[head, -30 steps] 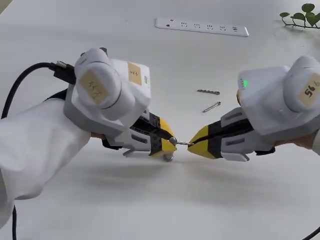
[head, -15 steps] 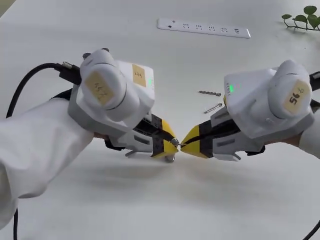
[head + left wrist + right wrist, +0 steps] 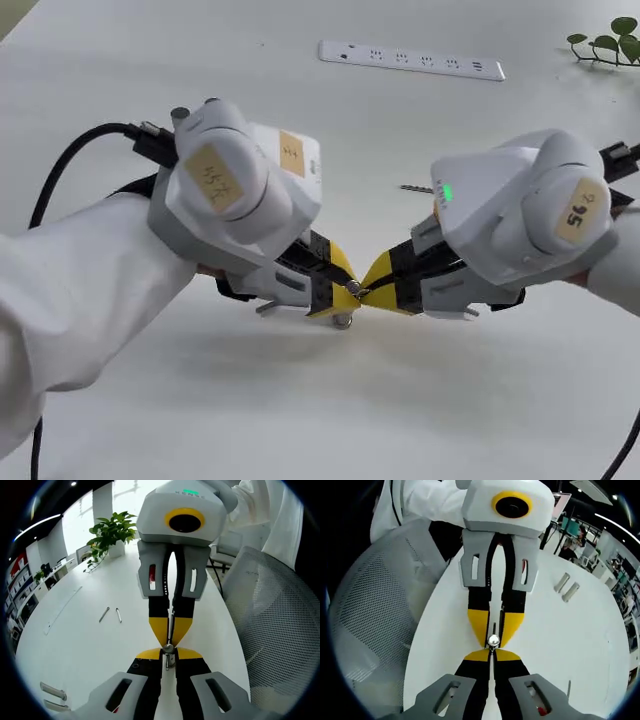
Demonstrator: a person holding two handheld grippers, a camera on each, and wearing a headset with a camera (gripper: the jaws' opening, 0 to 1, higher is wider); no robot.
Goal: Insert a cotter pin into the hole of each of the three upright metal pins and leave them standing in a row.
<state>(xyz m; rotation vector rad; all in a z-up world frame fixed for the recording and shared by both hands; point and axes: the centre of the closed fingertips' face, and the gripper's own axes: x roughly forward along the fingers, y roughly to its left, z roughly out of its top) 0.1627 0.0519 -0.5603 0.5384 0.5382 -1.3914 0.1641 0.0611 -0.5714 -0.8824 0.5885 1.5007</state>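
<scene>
Pinning no. 1 of 3, in progress.
- L hand-held gripper (image 3: 345,292): jaws clamped on metal pin (image 3: 168,650), which stands upright w/ foot on surface (image 3: 300,400).
- R hand-held gripper (image 3: 373,293): jaws pressed together on cotter pin (image 3: 494,629), tip-to-tip w/ L. Wire is at pin head. Can't tell if fully through hole.
- Left to do (est.): 2 spare cotter pins (image 3: 104,614) lie loose, well apart from the work. 2 other metal pins (image 3: 562,582) lie flat, appear unpinned.
- Row not yet formed.
- Progress (est.): under a third.
</scene>
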